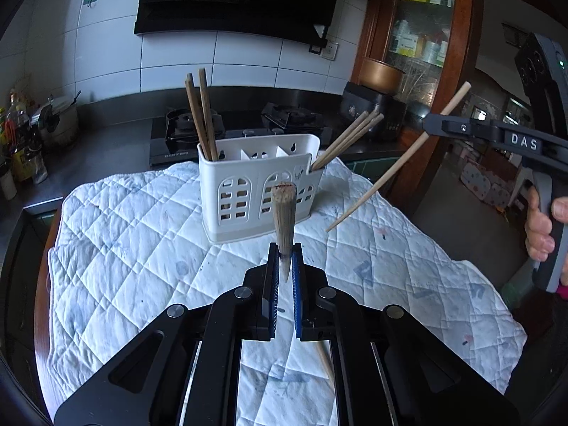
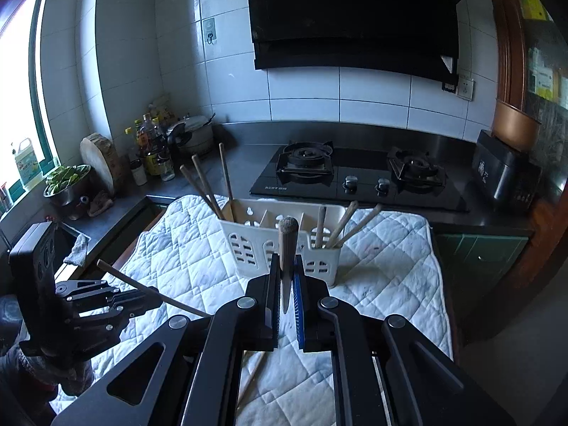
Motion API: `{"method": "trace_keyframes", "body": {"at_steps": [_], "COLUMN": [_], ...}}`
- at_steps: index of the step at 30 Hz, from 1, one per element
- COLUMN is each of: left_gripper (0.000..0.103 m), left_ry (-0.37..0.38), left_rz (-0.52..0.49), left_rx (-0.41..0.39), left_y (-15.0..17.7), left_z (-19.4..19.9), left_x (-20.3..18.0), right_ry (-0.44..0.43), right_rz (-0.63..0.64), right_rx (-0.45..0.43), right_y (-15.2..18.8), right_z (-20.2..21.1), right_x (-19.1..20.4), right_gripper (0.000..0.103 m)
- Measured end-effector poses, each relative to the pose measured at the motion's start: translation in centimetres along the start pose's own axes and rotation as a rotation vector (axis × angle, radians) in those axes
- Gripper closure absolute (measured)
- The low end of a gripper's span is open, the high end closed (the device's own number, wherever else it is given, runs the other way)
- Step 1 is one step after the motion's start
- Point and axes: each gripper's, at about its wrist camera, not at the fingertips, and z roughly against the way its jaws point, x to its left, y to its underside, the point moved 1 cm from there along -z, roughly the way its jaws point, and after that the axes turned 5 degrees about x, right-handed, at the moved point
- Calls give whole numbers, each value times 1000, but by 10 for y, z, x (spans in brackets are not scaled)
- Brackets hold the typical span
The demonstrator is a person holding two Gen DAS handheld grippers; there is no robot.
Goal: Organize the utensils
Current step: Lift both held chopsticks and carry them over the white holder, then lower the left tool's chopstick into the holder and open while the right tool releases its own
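Observation:
A white plastic utensil holder (image 1: 261, 191) (image 2: 284, 245) stands on a quilted white cloth (image 1: 142, 248). Dark chopsticks (image 1: 200, 117) stand in its left compartment and pale chopsticks (image 1: 349, 140) lean out of its right one. My left gripper (image 1: 285, 259) is shut on a chopstick (image 1: 284, 220) that points toward the holder. My right gripper (image 2: 287, 266) is shut on a pale chopstick (image 2: 287, 245); the left wrist view shows that chopstick (image 1: 397, 159) slanting in the air right of the holder. Another chopstick (image 1: 325, 358) lies on the cloth under the grippers.
A black gas stove (image 2: 355, 174) sits on the steel counter behind the cloth. Bottles and a pot (image 2: 156, 145) stand at the far left, a bowl of greens (image 2: 67, 181) by the window. A black appliance (image 2: 504, 174) and wooden cabinet are at the right.

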Motion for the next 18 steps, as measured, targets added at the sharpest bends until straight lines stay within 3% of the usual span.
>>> {"method": "trace_keyframes", "body": {"at_steps": [4, 8, 14, 18], "left_gripper": [97, 97, 97, 97], "left_ry": [7, 17, -36, -98], "left_rz": [-15, -26, -56, -76], "left_rx": [-27, -79, -150, -156], "left_y": [-27, -59, -107, -130], "left_z": [7, 21, 37, 29], "left_x": [2, 2, 0, 2], "right_ry": [-36, -8, 44, 95], "right_rz": [13, 29, 11, 25], "right_rx": [-9, -42, -76, -49], "right_y": [-32, -55, -82, -89], "right_z": [5, 6, -4, -25], "right_x": [-2, -5, -16, -19], "right_gripper": [96, 96, 96, 96]}}
